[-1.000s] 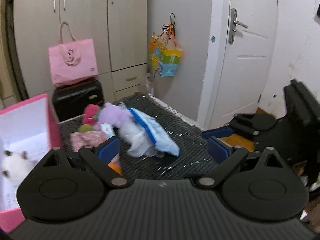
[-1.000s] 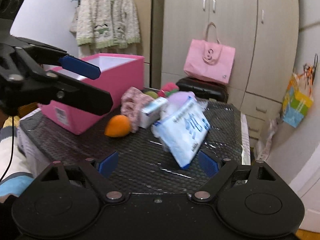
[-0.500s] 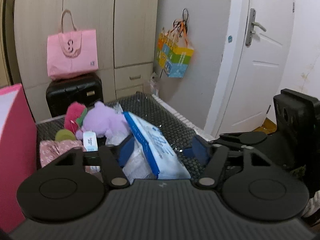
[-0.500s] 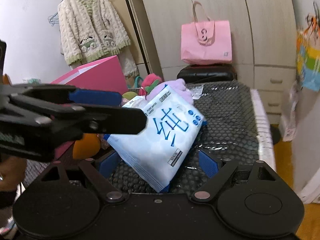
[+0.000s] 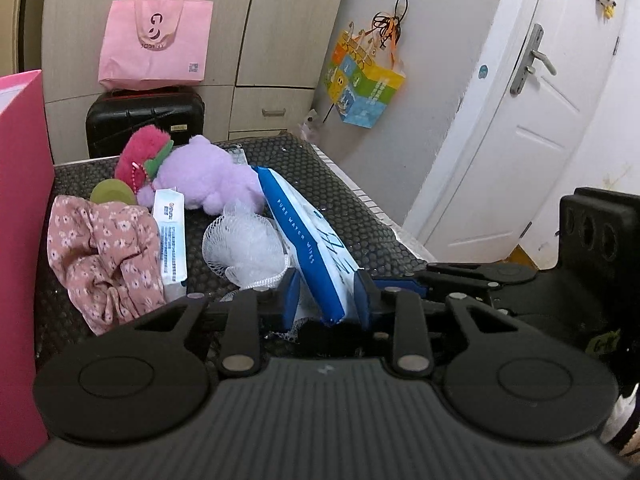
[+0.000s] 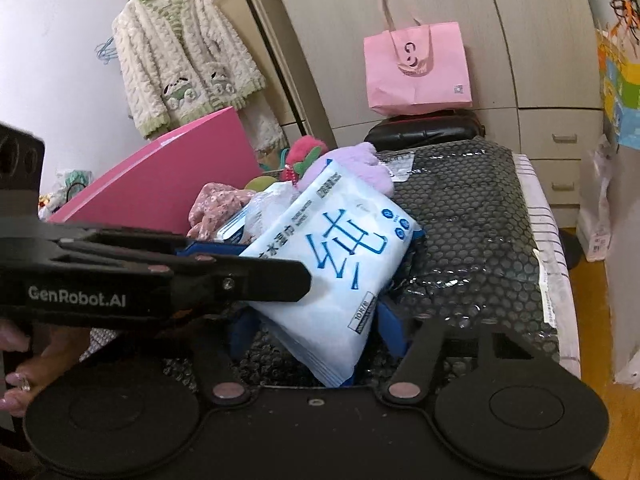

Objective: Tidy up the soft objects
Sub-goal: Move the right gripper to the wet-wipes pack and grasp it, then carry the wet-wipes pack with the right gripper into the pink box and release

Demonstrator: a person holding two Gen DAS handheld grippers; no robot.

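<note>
1. Both grippers bracket one white-and-blue plastic wet-wipes pack [image 5: 316, 240]: left gripper [image 5: 326, 298] clamps its lower edge; right gripper [image 6: 316, 328] straddles its bottom corner (contact on both pads cannot be confirmed).
2. Progress: early. Pack sits tilted on the black bubble-wrapped table [image 6: 480, 216], not yet in the pink box [image 5: 20, 200].
3. Outstanding count: one purple plush [image 5: 204, 176], one pink-red plush [image 5: 138, 154], one white mesh puff [image 5: 248, 248], one floral cloth [image 5: 104, 256], one small tissue pack [image 5: 172, 236].

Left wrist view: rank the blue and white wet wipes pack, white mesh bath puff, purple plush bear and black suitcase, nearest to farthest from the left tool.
1. Blue and white wet wipes pack: pinched in the left tool.
2. White mesh bath puff: just left, ahead.
3. Purple plush bear: farther back, left.
4. Black suitcase: behind the table.
</note>
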